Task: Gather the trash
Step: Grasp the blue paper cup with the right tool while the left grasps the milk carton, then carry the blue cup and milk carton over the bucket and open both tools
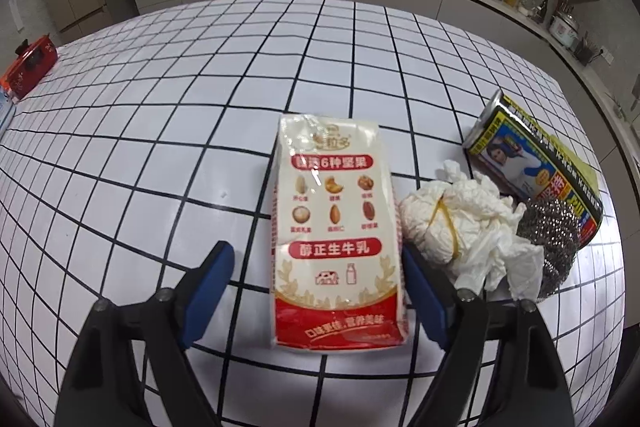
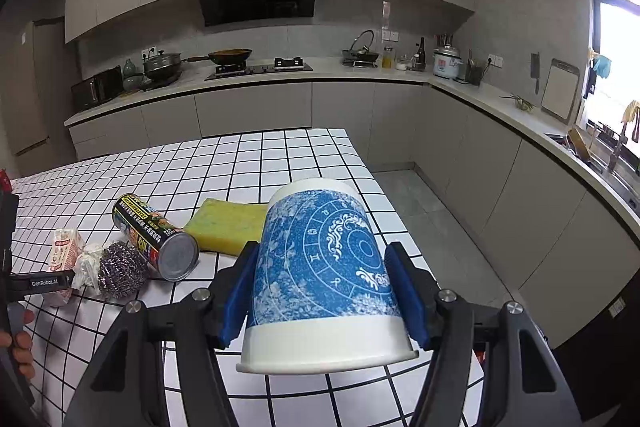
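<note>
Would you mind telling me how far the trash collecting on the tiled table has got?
No bin shows, so nothing looks collected yet. In hand: the right tongs clamp the blue-and-white cup; the left tongs straddle the milk carton, one pad apart from it. Left on the table: crumpled tissue, steel scourer, can, yellow sponge.

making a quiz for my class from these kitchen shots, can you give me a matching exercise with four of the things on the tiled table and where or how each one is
Things:
1. milk carton
2. blue-and-white paper cup
3. steel scourer
4. yellow sponge

Places or states:
A. gripped between the right tongs, tilted
B. lying flat behind the tin can
C. lying between the open left tongs
D. resting against the tin can, beside the crumpled tissue

Pairs: 1-C, 2-A, 3-D, 4-B
</note>
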